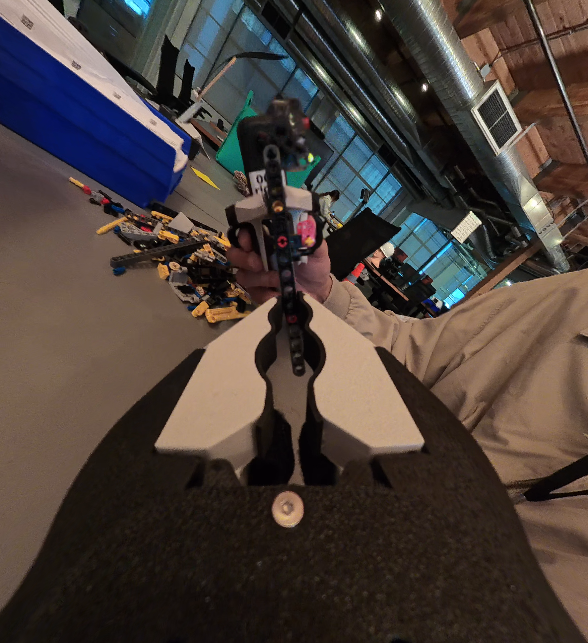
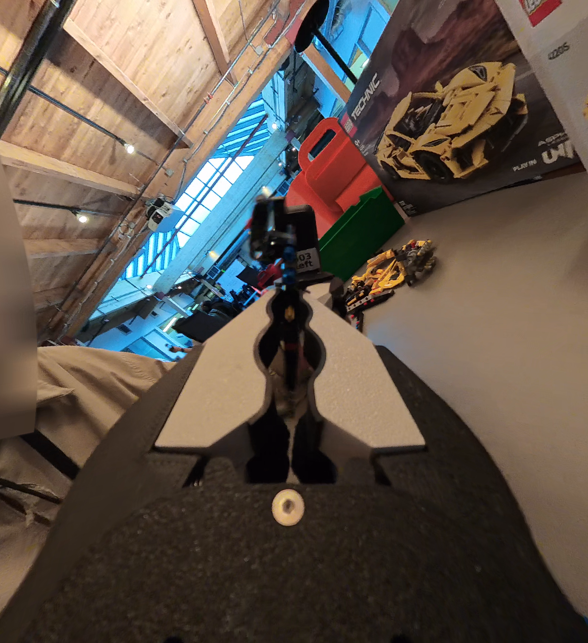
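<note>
My left gripper (image 1: 289,299) is shut on one end of a long black beam with holes (image 1: 285,264) that carries red pins. The beam is held in the air above the grey table (image 1: 41,313). The beam's far end reaches my right gripper (image 1: 275,208), held in a hand (image 1: 250,268). In the right wrist view my right gripper (image 2: 288,295) is shut on the same black beam (image 2: 290,351), which has blue pins (image 2: 287,264) past the fingertips. The left gripper (image 2: 285,229) shows beyond it, blurred.
A pile of loose yellow, black and blue building pieces (image 1: 188,250) lies on the table by a blue bin (image 1: 76,114). A partly built yellow car (image 2: 390,271) sits near green (image 2: 358,233) and red (image 2: 330,174) bins and a set box (image 2: 459,104). A beige sleeve (image 1: 459,348) is close by.
</note>
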A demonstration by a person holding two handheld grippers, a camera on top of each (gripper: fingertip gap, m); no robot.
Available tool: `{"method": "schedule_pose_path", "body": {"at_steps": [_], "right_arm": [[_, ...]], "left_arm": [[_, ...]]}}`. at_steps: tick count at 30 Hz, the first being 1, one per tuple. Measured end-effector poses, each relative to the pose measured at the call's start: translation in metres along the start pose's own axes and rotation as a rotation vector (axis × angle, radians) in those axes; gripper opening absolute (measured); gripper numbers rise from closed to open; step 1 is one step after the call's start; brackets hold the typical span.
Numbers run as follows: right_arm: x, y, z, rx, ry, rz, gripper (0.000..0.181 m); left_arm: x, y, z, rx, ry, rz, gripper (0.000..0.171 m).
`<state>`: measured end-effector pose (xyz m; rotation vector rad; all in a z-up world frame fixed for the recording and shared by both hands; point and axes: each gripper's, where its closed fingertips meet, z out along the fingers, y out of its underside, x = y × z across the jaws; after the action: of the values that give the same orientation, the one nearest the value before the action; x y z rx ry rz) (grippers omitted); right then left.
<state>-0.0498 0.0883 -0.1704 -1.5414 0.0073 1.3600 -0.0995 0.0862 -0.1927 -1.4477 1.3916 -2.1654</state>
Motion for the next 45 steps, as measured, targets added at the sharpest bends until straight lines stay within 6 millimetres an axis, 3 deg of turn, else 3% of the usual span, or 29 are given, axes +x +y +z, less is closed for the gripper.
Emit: {"method": "schedule_pose_path", "body": {"at_steps": [5, 10, 13, 18, 21, 23, 27, 29, 32, 36, 38, 42, 45], "right_arm": [[-0.004, 0.002, 0.002, -0.005, -0.057, 0.094, 0.006], [-0.005, 0.008, 0.004, -0.048, -0.016, 0.000, 0.006], [-0.009, 0.010, 0.004, -0.067, -0.029, 0.012, 0.006], [-0.012, 0.034, 0.019, -0.187, -0.037, -0.002, 0.006], [-0.007, 0.035, 0.020, -0.188, -0.022, 0.016, 0.006], [-0.006, 0.029, 0.014, -0.163, -0.013, 0.010, 0.006], [0.012, 0.012, -0.007, -0.114, 0.101, 0.008, 0.006], [0.033, 0.036, -0.010, -0.260, 0.218, 0.010, 0.006], [0.040, 0.086, 0.002, -0.480, 0.203, 0.104, 0.006], [0.067, 0.114, 0.000, -0.622, 0.335, 0.056, 0.008], [0.070, 0.126, -0.001, -0.663, 0.337, 0.101, 0.009], [0.085, 0.128, -0.007, -0.712, 0.453, -0.010, 0.019], [0.077, 0.103, -0.003, -0.615, 0.466, -0.118, 0.029]], "left_arm": [[-0.002, -0.016, -0.012, 0.069, -0.027, 0.029, 0.006], [0.005, -0.001, -0.004, -0.007, 0.000, 0.036, 0.008], [0.002, -0.015, -0.006, 0.070, -0.022, 0.031, 0.026], [0.008, -0.019, -0.004, 0.114, 0.025, 0.025, 0.019], [0.006, -0.014, -0.002, 0.074, -0.030, 0.101, 0.007], [0.005, -0.023, -0.009, 0.109, -0.027, 0.072, 0.006], [0.001, -0.057, -0.048, 0.303, 0.025, -0.038, 0.006], [-0.001, -0.063, -0.058, 0.334, 0.033, -0.057, 0.006], [-0.003, -0.059, -0.055, 0.304, 0.019, -0.072, 0.006], [-0.014, -0.052, -0.052, 0.280, -0.020, -0.122, 0.006], [-0.009, -0.053, -0.051, 0.296, 0.026, -0.142, 0.006], [0.006, -0.048, -0.039, 0.271, 0.092, -0.099, 0.006], [0.013, -0.040, -0.027, 0.219, 0.078, -0.031, 0.006]]}}
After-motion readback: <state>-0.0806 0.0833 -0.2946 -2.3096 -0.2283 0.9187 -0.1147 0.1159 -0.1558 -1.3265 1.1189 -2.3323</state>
